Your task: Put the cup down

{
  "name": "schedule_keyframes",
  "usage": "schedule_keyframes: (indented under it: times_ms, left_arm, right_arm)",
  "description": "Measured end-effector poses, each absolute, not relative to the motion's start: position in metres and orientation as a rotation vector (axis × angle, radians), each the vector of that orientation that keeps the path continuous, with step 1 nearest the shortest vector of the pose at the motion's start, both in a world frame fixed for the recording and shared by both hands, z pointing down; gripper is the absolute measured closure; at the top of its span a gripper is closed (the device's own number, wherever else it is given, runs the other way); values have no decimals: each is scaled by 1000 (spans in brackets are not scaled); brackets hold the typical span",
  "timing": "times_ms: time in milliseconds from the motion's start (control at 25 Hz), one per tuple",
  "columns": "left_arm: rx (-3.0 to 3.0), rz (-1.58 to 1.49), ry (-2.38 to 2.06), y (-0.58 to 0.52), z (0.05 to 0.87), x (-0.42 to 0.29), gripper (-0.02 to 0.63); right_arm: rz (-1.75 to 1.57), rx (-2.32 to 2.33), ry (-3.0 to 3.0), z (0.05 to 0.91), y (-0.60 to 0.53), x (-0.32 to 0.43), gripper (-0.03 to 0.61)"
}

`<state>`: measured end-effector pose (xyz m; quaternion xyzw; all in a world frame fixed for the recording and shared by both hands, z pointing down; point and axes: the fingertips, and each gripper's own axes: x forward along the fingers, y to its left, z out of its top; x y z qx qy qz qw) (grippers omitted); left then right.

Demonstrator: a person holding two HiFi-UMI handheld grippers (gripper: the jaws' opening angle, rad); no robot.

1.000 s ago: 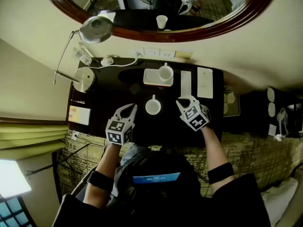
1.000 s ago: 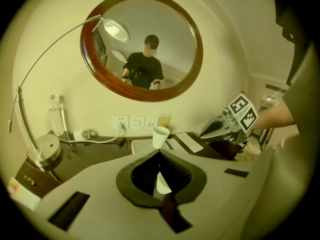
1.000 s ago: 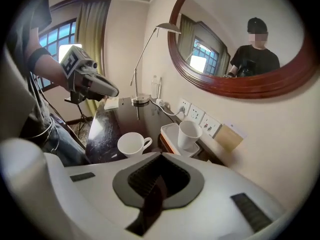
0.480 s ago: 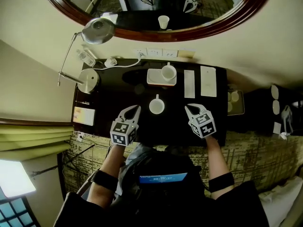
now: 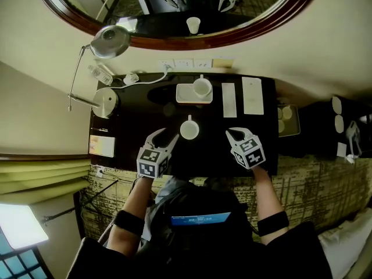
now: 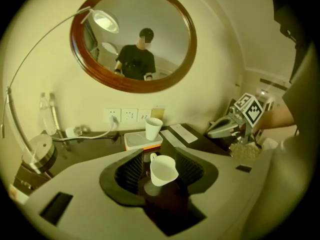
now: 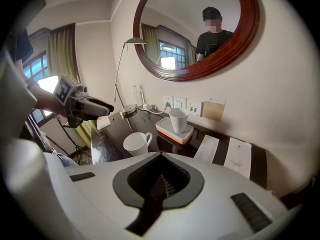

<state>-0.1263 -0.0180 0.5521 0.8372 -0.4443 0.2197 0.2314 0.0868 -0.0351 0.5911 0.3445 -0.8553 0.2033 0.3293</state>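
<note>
A white handled cup (image 5: 189,129) stands upright on the dark table (image 5: 133,121), near its middle. My left gripper (image 5: 166,136) sits just left of it, close to the front edge. Its jaws have just been opening. In the left gripper view the cup (image 6: 163,169) shows in the gap between the ribbed pads (image 6: 131,171), and neither pad presses on it. My right gripper (image 5: 231,133) is right of the cup and apart from it. It is shut with nothing in it, and its view shows the cup (image 7: 136,143) ahead to the left.
A white tray (image 5: 185,93) at the back holds a second cup (image 5: 202,88). Two paper cards (image 5: 229,100) (image 5: 252,95) lie to its right. A desk lamp (image 5: 107,101), a water bottle (image 5: 100,71) and a cable fill the back left corner. A mirror (image 5: 174,16) hangs above.
The left gripper's jaws, shut a second ago, now stand apart beside the cup. The right gripper has drawn back to the right, away from the cup, and rolled.
</note>
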Motion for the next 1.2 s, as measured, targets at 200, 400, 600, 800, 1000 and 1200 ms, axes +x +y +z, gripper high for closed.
schedule_keyframes:
  times_ms: [200,400,600,800,1000,1200]
  left_arm:
    - [2496,926,-901,-8,569,-79,201]
    - [2577,1269,-625,-3,604,-51,91]
    - [2609,1658,-421,-8,646,-46,91]
    - [2578,1790,-354,-19,677,-48,91]
    - [2518,1831,-290,-13,698,-53,91]
    - [2523,1875,-273,-15,708,-54,92]
  right_arm:
    - [573,905,-2223,600,-25,93,577]
    - [622,916,-2203,611,-15,101,577]
    - [701,928,-2178,614,0,106,577]
    - [735,939,-2160,627,7,111,577]
    - [755,940,-2149,633,13,111,577]
    - [761,937,-2139,637,12,113,577]
